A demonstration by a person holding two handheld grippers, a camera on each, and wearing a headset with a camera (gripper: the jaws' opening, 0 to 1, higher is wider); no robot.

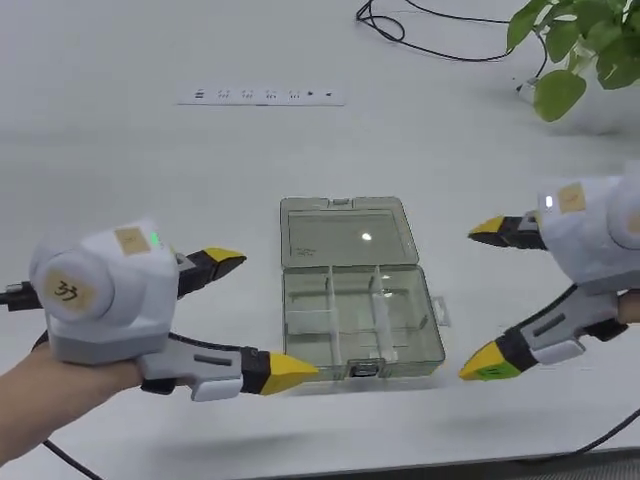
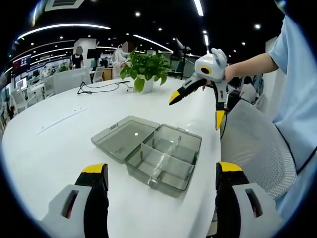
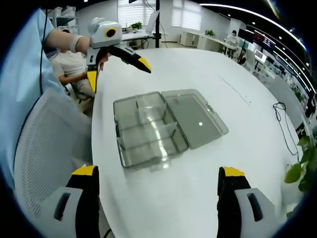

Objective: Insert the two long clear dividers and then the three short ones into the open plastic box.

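Box: smoky clear plastic, rectangular, lid flat open, dividers standing inside. Left gripper and right gripper: jaws apart, empty.

White table. Potted plant and black cable lie at its far right corner. White mesh chair stands at the near edge. Open-plan office with desks behind; ceiling light strips are lit.

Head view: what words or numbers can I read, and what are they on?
"33", or close to it, blurred: on the round sticker on the left claw.
Marks on the white strip on the table: too small to read.
Box: no text to see.
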